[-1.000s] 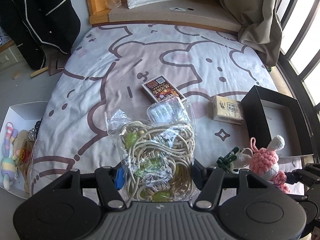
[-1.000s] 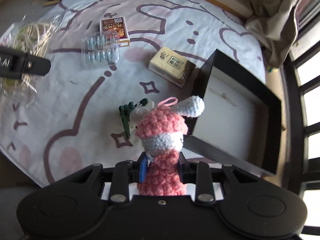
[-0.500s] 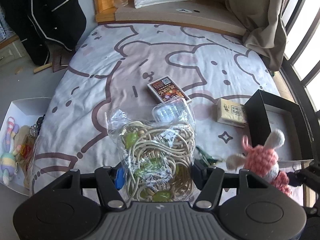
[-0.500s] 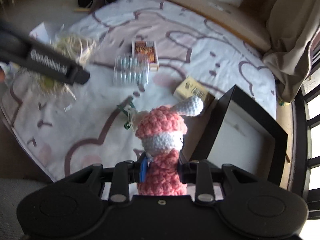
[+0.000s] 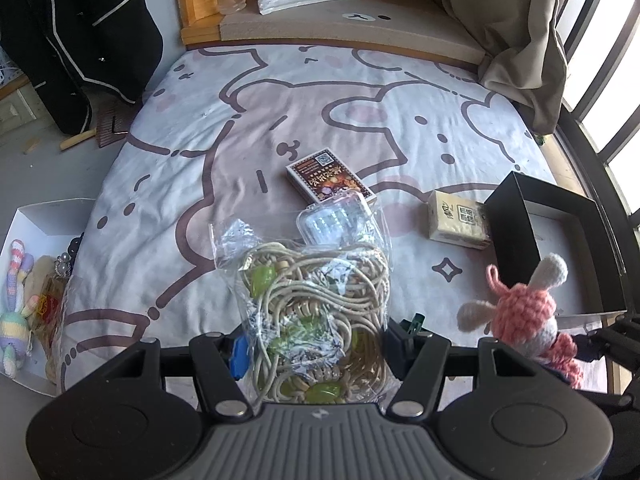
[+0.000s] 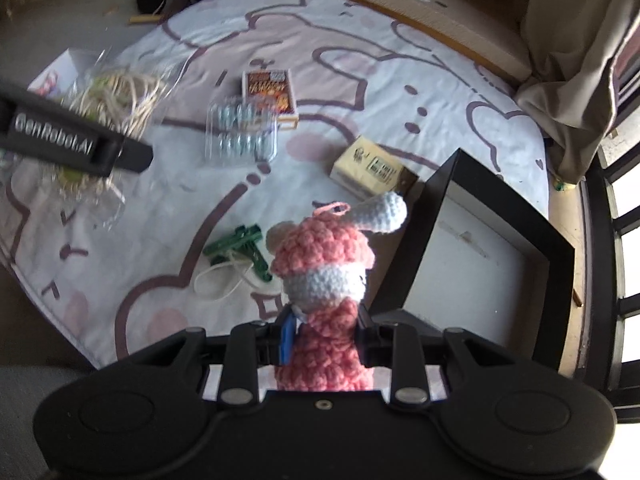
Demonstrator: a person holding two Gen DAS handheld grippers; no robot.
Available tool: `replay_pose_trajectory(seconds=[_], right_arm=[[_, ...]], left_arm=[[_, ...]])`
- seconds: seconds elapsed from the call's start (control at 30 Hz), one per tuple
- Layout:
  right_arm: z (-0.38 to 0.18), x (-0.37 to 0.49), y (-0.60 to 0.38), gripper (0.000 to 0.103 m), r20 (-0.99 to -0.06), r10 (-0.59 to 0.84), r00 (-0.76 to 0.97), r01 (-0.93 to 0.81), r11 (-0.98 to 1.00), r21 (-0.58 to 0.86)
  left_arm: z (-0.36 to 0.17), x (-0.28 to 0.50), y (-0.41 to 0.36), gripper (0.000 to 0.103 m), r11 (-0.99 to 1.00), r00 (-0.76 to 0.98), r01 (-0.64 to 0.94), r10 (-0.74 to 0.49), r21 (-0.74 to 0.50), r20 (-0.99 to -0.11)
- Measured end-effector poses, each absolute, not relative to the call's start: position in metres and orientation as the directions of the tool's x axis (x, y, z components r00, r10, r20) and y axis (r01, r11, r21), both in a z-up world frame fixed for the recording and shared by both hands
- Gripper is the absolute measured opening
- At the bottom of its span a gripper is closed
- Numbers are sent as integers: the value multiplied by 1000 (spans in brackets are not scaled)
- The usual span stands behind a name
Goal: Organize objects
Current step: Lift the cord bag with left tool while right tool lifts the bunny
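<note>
Both claws have lifted since a second ago — the green clip [image 6: 240, 246] and its white cord now lie exposed on the bed [image 5: 320, 128]. The black box [image 6: 472, 248] sits open at the bed's right edge, the yellow carton [image 6: 370, 166] just beside its corner. Left claw [image 5: 312, 354] is clamped on the clear bag of cord and green beads [image 5: 316, 312], held above the bed. Right claw [image 6: 324, 338] grips the pink crochet bunny [image 6: 324, 264] upright by its body — near the box's front wall. The clear blister pack [image 6: 240, 132] overlaps the card box [image 6: 270, 94].
</note>
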State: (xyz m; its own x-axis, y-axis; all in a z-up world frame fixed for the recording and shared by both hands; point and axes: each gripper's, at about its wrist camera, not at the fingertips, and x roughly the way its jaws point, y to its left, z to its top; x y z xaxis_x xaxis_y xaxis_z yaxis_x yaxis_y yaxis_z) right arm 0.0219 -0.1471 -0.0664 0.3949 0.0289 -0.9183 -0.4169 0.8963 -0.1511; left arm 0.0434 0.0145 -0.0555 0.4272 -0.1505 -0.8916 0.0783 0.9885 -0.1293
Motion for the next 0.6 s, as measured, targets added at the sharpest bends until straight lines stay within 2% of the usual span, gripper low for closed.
replay_pose_trajectory(seconds=[0.6], right_arm=[[-27,34,-178,31,-838,112,535,-220,976,-10]], left_arm=[[-33,33,13,63,994,513,68,-110,-87,-851]])
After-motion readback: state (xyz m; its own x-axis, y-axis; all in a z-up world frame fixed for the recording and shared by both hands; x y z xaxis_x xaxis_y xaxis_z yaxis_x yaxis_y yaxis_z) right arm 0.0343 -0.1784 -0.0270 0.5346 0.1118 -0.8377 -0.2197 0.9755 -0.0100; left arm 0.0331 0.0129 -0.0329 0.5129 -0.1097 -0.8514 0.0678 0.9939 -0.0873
